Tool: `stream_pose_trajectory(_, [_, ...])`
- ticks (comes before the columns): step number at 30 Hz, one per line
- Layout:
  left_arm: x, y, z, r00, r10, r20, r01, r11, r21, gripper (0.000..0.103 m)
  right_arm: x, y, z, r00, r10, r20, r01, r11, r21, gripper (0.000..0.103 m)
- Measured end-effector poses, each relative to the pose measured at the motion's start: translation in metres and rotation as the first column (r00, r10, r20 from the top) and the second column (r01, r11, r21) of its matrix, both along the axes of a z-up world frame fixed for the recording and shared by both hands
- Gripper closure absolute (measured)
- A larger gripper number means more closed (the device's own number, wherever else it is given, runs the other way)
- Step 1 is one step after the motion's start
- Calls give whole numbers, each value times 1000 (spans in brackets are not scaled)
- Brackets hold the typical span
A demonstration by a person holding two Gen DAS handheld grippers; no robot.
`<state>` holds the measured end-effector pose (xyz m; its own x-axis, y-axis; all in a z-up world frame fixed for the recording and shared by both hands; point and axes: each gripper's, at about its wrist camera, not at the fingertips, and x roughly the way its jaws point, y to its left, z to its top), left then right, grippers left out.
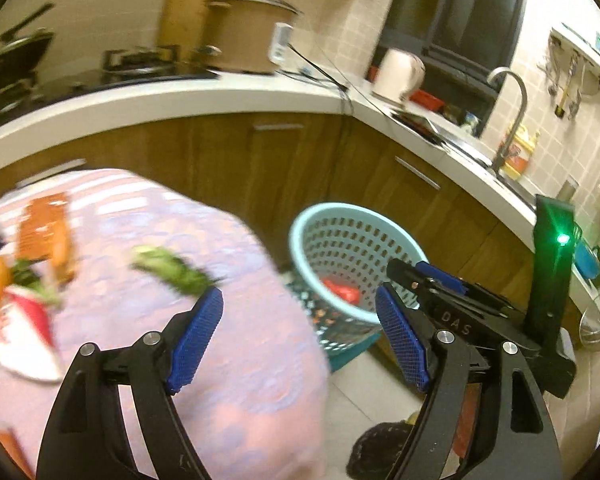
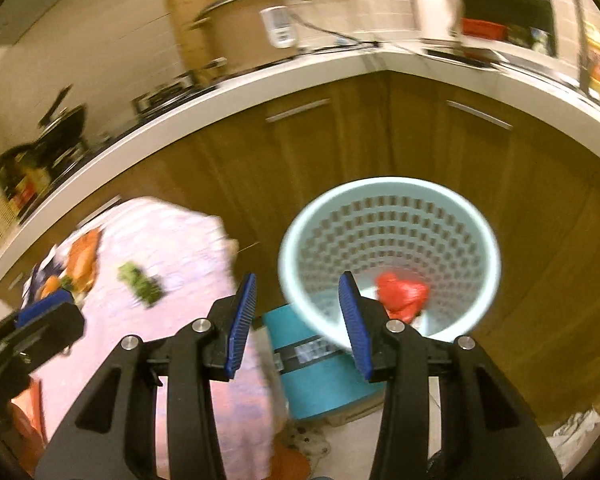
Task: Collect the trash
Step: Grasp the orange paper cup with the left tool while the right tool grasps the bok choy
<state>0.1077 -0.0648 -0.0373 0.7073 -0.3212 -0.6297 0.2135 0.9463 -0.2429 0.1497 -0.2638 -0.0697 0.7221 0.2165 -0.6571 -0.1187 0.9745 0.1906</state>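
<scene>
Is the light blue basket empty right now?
No, a crumpled red piece of trash lies at the bottom of the basket.

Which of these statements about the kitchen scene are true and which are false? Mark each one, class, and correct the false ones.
1. A crumpled red wrapper lies inside the pale blue perforated plastic basket. True.
2. The right tongs grip the red wrapper. False: nothing is between their blue pads; the wrapper lies in the basket beyond them.
3. A green leafy scrap lies on the pink patterned tablecloth. True.
4. The basket stands on the white countertop. False: it stands low in front of the brown wooden cabinet doors, below the countertop.
5. The left tongs hold an orange packet. False: they are open and empty; the orange packet lies on the tablecloth.
</scene>
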Motion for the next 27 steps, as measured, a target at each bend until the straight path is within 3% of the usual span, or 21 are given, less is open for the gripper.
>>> stream_pose_trajectory(8, [-71, 94, 11, 983, 183, 26, -184, 982, 35, 25, -23, 71, 1, 991, 133, -5, -133, 990, -35, 63])
stream_pose_trajectory(15, [-136, 177, -2, 929, 369, 17, -369, 926, 77, 22, -38, 109, 2, 982, 188, -4, -188, 980, -61, 63])
stream_pose_trajectory(20, [-167, 223, -23, 888, 459, -30, -454, 886, 93, 21, -45, 128, -1, 976, 218, -10, -218, 973, -74, 61])
stream_pose_trajectory(24, [-182, 248, -42, 865, 497, -73, -492, 867, 82, 21, -49, 143, -3, 970, 244, -16, -245, 965, -94, 61])
stream_pose_trajectory(27, [-183, 263, -55, 868, 482, -120, -485, 874, 4, 21, -52, 152, -1, 966, 260, -13, -260, 960, -105, 61])
